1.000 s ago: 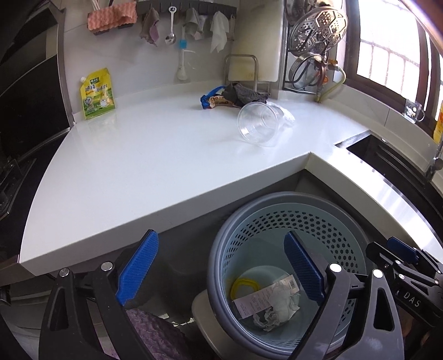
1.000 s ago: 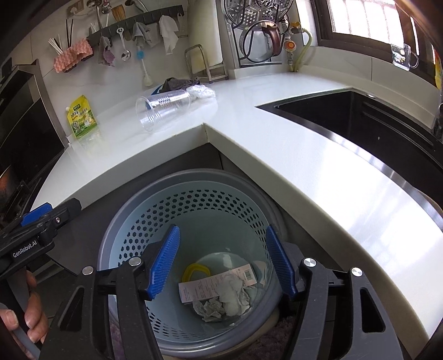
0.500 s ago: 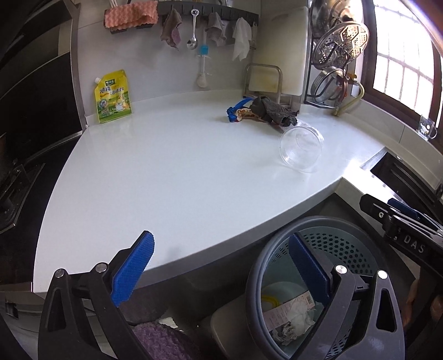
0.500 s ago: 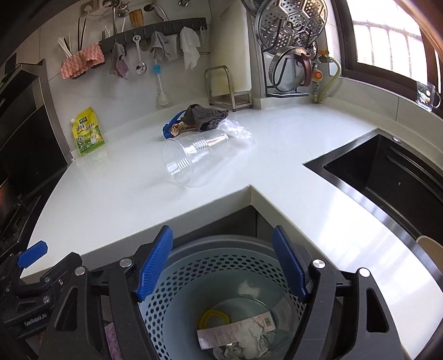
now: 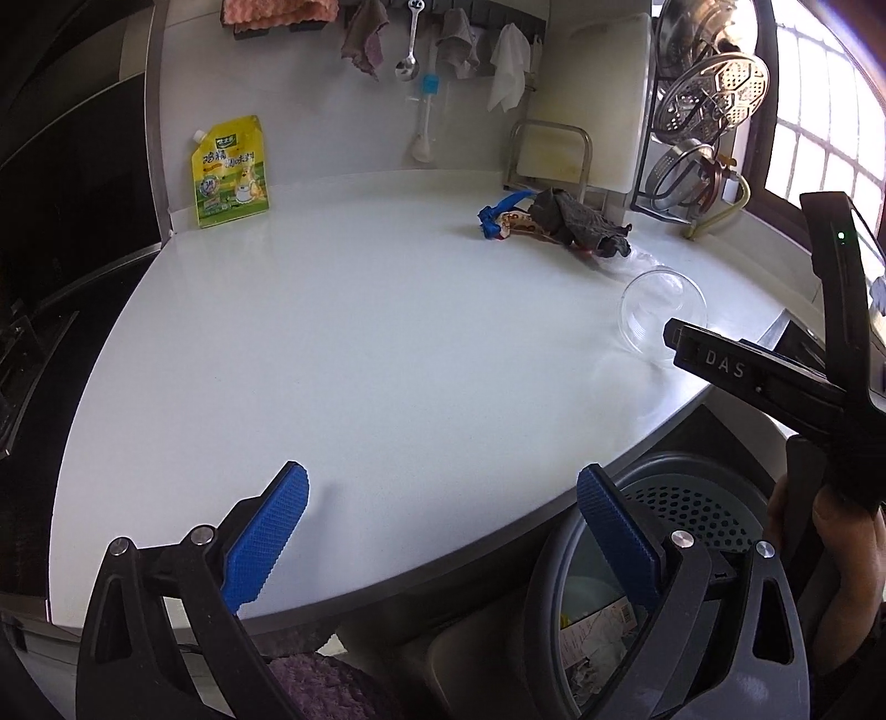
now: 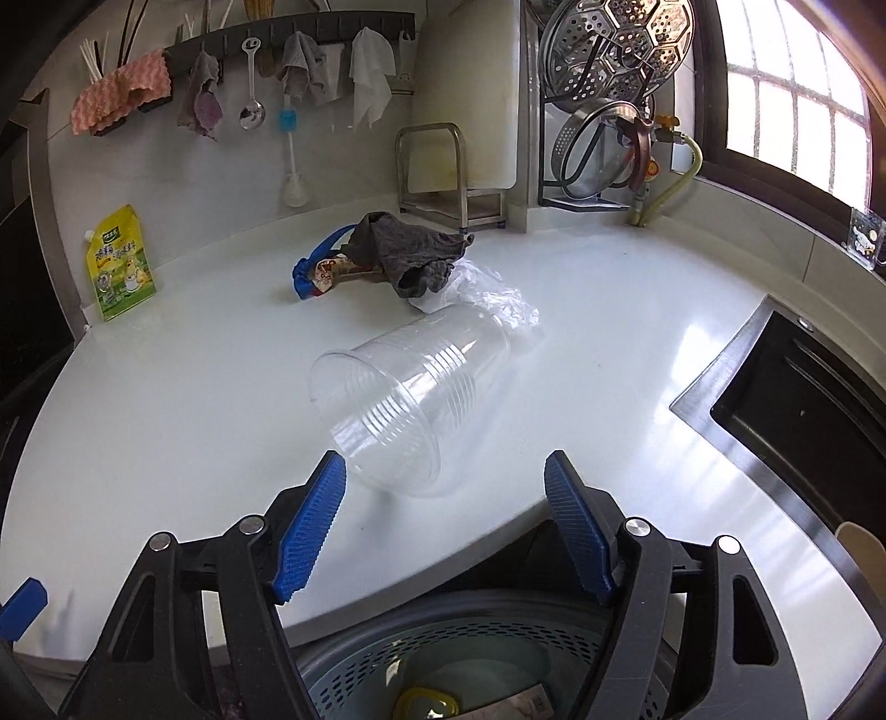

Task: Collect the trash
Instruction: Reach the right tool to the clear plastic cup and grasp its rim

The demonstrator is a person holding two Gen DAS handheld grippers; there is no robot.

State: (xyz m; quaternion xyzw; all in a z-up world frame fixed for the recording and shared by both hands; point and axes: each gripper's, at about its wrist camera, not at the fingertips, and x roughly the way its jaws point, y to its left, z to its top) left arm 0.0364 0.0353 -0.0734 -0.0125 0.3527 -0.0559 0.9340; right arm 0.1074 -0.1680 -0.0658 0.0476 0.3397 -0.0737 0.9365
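A clear plastic cup lies on its side on the white counter, mouth toward me; it also shows in the left wrist view. Behind it lie crumpled clear plastic, a dark grey cloth and a blue-and-brown wrapper. My right gripper is open and empty, just in front of the cup's mouth. My left gripper is open and empty over the counter's front edge. The perforated trash basket sits below the counter with paper scraps inside.
A yellow-green pouch leans on the back wall. A dish rack with steamer and lid stands at the back right. A dark sink is at the right. Cloths and utensils hang on a wall rail.
Both grippers have risen from over the basket up to counter level. The right gripper has come close to the cup. Both stayed open.
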